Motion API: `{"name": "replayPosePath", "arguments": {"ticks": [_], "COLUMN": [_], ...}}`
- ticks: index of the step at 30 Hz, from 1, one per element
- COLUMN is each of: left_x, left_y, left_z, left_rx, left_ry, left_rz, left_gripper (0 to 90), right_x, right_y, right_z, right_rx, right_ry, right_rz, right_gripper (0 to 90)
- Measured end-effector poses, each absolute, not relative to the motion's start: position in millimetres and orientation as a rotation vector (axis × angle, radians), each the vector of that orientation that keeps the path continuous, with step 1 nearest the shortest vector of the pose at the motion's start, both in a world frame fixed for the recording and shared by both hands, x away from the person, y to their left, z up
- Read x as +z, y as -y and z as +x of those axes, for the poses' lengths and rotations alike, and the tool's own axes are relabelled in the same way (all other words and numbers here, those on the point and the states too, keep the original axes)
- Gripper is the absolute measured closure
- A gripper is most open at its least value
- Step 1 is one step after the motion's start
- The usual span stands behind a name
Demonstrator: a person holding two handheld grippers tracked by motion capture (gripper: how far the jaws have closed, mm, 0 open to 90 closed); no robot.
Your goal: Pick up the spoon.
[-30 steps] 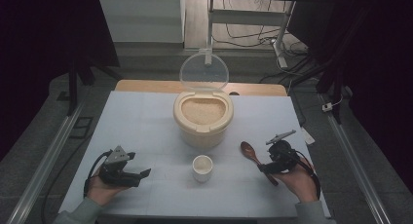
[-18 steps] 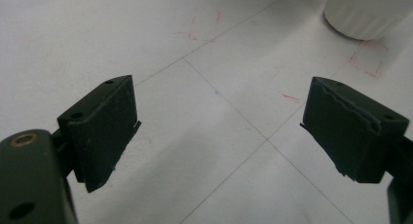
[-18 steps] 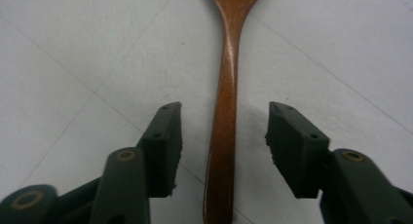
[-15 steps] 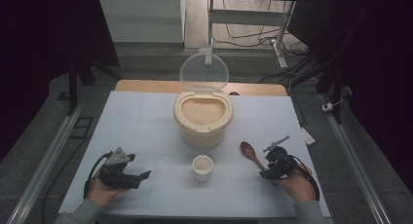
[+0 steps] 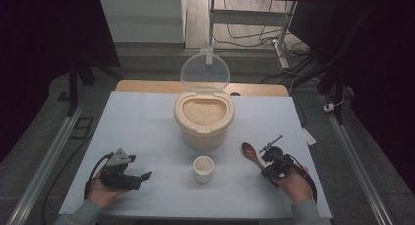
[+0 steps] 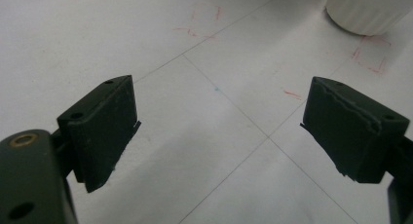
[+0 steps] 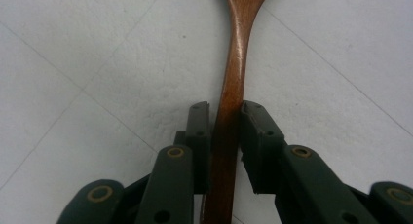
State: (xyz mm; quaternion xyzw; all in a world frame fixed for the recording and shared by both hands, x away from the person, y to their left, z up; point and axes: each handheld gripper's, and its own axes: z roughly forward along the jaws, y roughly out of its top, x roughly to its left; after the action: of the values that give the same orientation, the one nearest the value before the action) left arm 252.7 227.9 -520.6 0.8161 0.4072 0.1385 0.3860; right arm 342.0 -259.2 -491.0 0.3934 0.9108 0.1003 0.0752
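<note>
On the bench we note the rice container at centre, cup just before it, spoon right of the cup.

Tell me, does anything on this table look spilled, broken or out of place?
Nothing stands out. The rice container stands upright with its lid open, the cup upright, no spills; the right tongs have just closed onto the wooden spoon.

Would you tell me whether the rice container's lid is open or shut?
Open: the clear lid stands upright behind the container, leaving rice exposed.
</note>
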Motion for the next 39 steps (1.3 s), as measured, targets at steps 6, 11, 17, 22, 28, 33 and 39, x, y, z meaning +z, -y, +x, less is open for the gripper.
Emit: {"name": "replayPosePath", "arguments": {"ticks": [6, 11, 17, 22, 28, 33, 39], "left_x": [-521, -523, -523, -524, -524, -524, -525], "left_y": [-228, -230, -230, -232, -232, -232, -231], "left_z": [253, 254, 253, 253, 253, 253, 254], "left_rx": [0.354, 0.350, 0.351, 0.351, 0.352, 0.354, 0.351], "left_ry": [-1.042, -1.046, -1.047, -1.049, -1.051, -1.051, -1.052], "left_rz": [2.081, 2.082, 2.084, 2.086, 2.088, 2.088, 2.093], "left_gripper": [12.5, 12.5, 12.5, 12.6, 12.6, 12.6, 12.5], "right_x": [-490, -489, -489, -484, -473, -463, -450], "right_y": [254, 255, 259, 265, 274, 277, 270], "right_z": [344, 344, 343, 341, 339, 336, 330], "right_rx": [0.250, 0.254, 0.315, 0.386, 0.501, 0.589, 0.747], "right_ry": [-2.741, -2.740, -2.735, -2.706, -2.692, -2.688, -2.744], "right_rz": [1.175, 1.177, 1.175, 1.179, 1.173, 1.145, 1.050], "right_gripper": [78.7, 78.9, 79.1, 79.1, 79.1, 79.1, 79.1]}}
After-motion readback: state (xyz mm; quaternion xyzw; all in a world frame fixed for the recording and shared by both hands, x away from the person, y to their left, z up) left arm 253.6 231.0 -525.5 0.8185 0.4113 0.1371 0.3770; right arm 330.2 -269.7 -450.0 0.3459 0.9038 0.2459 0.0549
